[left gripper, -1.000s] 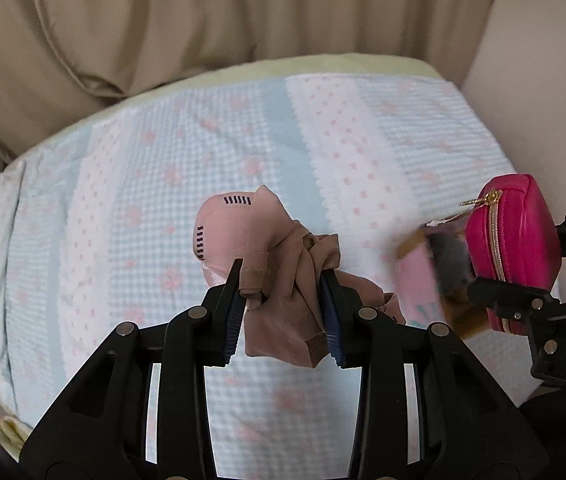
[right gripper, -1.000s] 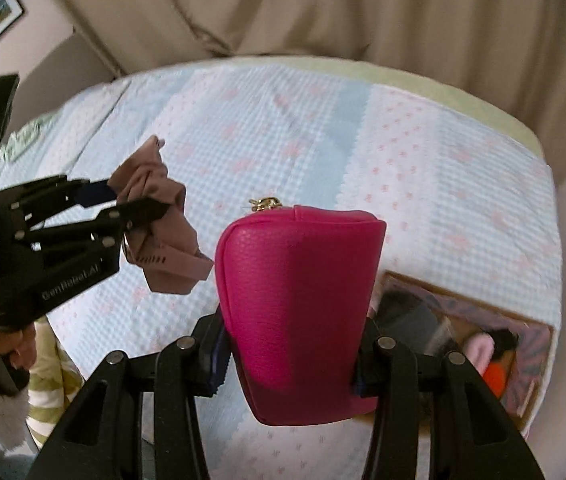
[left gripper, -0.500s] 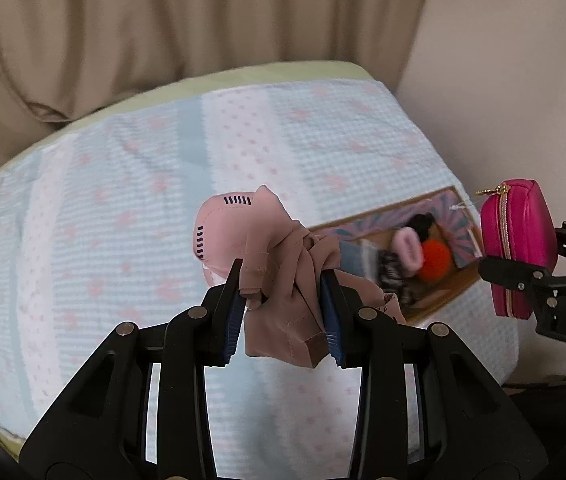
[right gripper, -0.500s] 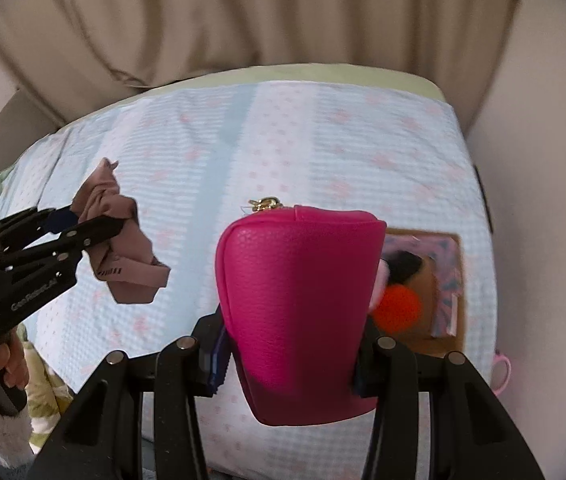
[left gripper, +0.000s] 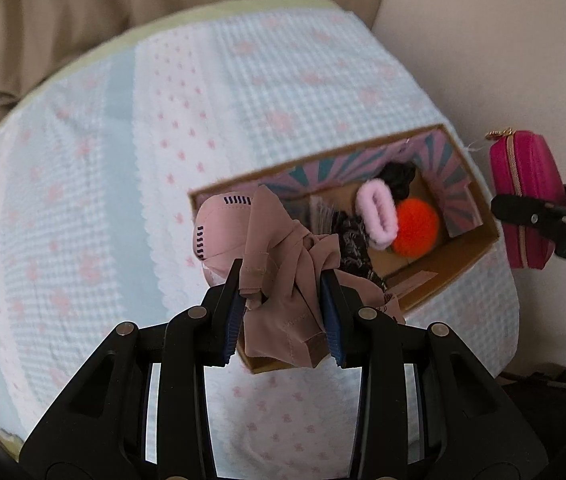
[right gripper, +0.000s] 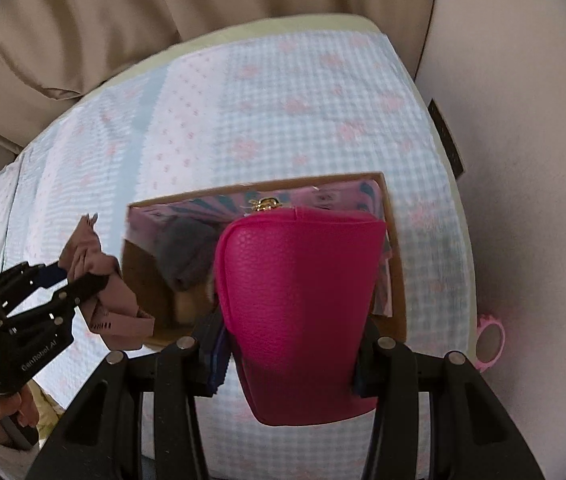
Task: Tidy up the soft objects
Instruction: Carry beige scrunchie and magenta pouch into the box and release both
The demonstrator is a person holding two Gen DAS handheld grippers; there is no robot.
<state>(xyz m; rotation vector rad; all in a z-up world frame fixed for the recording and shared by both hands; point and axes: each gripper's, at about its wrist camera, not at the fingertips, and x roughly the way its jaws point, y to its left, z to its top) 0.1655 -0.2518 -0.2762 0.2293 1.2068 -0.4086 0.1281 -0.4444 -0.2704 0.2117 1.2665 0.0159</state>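
My left gripper is shut on a bunched dusty-pink garment and holds it over the near left end of an open cardboard box. The box lies on the bed and holds a pink fluffy scrunchie, an orange pom-pom and dark fabric. My right gripper is shut on a magenta zip pouch and holds it above the box. The pouch shows at the right edge of the left wrist view. The left gripper with the garment shows at the left of the right wrist view.
The bed has a blue-and-white checked cover with pink flowers. Beige curtains hang behind it and a pale wall runs along its right side. A small pink-framed mirror lies by the bed's right edge.
Both grippers have swung right with their loads. The box has come into full view, with the garment over its left end and the pouch above it.
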